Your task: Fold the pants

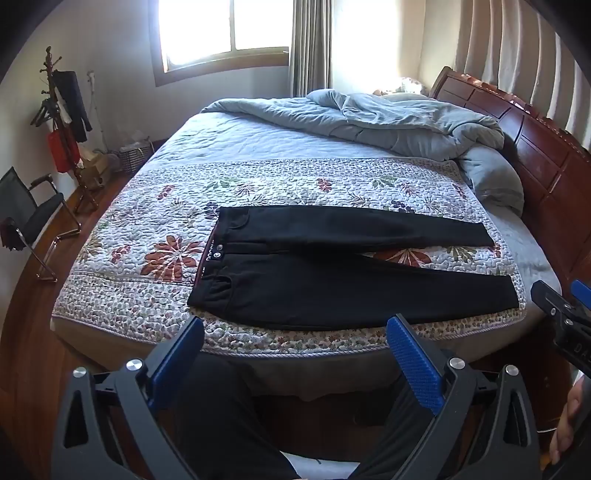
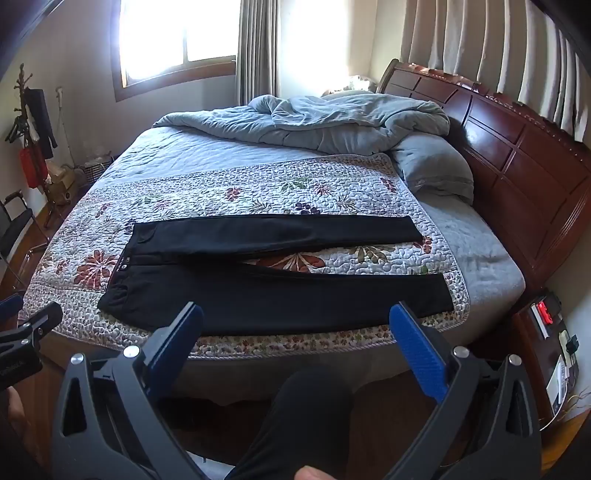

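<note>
- Biggest thing on my feeds is the bed (image 1: 524, 243), with a dark wooden headboard (image 2: 517, 147) along the right side and a window (image 1: 221, 29) blazing behind it.
- A floral quilt (image 2: 258, 184) covers the near half of the bed, and a rumpled grey duvet (image 1: 388, 114) is heaped at the far end by a grey pillow (image 2: 436, 166).
- The black pants (image 1: 332, 280) lie flat on the quilt near the front edge, unfolded, waistband to the left, both legs running right with a narrow wedge of quilt showing between them.
- Over on the left there's a coat rack (image 1: 62, 110) with stuff hanging off it, and a black chair (image 1: 29, 210) on the wood floor.
- My left gripper (image 1: 295, 354) is spread wide, nothing between the blue pads, hovering short of the bed edge and apart from the pants.
- Right gripper (image 2: 295, 347), same deal: wide apart, empty, just short of the near pant leg.
- On the right there's a nightstand (image 2: 554, 350) with small clutter I can't make out.
</note>
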The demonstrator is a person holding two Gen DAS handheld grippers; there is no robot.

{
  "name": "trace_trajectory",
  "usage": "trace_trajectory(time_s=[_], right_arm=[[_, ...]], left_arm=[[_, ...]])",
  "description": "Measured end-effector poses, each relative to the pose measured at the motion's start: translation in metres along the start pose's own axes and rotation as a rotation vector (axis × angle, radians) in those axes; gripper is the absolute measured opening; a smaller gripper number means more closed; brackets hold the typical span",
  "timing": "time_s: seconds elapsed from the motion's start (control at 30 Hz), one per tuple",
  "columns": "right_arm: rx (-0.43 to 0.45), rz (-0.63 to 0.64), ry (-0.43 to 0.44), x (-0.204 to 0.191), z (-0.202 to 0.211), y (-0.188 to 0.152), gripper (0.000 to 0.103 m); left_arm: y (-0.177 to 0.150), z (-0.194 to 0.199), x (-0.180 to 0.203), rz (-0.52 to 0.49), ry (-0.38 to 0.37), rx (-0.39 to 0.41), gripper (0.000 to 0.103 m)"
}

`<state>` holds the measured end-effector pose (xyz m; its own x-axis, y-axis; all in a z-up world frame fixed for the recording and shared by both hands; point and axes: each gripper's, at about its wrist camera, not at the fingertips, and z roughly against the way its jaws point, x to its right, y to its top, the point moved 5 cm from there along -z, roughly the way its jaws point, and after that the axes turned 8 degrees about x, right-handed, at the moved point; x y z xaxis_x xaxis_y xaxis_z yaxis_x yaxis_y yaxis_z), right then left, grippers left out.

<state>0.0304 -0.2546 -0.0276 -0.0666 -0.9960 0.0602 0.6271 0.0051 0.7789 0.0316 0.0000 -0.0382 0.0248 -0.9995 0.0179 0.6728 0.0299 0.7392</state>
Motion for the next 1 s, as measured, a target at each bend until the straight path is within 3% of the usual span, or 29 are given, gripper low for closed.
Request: trace_trajectory(time_s=[1.0], right_arm=[[-0.010,0.005,0.008,-0.0033,-0.0078,0.0004,0.101]], left_arm=[[0.0017,-0.0019,0.0018,-0.009,0.004,-0.008,0.099]])
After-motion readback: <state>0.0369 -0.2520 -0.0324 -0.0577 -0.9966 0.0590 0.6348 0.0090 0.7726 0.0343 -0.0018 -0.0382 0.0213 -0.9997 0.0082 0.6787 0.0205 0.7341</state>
